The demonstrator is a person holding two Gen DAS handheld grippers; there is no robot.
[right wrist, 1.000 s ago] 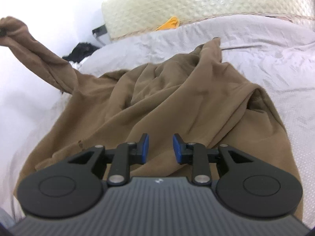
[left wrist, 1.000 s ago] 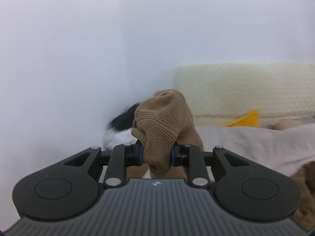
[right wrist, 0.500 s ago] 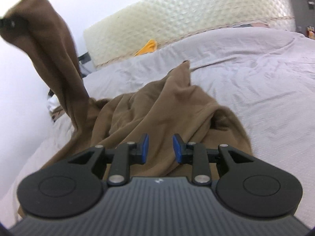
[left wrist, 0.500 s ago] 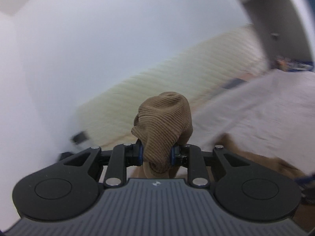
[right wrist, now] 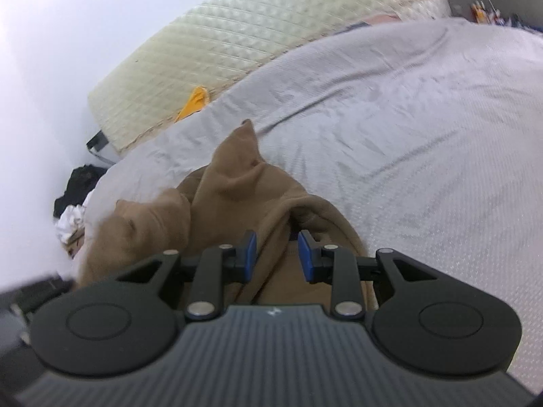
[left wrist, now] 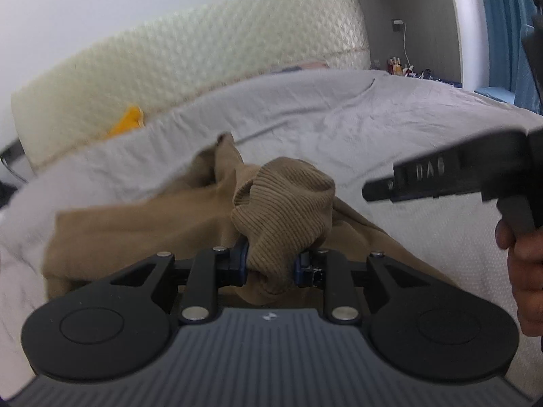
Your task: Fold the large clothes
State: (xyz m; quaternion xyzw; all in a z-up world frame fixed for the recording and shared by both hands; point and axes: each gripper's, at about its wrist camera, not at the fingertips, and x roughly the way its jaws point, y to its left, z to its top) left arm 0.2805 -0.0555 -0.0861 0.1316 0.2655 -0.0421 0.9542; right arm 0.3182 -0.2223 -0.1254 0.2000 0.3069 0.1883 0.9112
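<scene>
Brown garment, one ribbed cuff held, sleeve fold in hand

Bed sheet: grey, bears everything ahead of both sets of fingers. Brown garment: heaped on the sheet, spreading forward from the fingertips. Ribbed cuff: bunched between the left gripper pads, clamped firmly. Right gripper: fingers narrowly parted, nothing pinched, cloth lying just beyond them. Advice, as judgement: lay the cuff flat across the body before release; let the free gripper pin or smooth the heap so the fold lands straight. Containers: none visible.
</scene>
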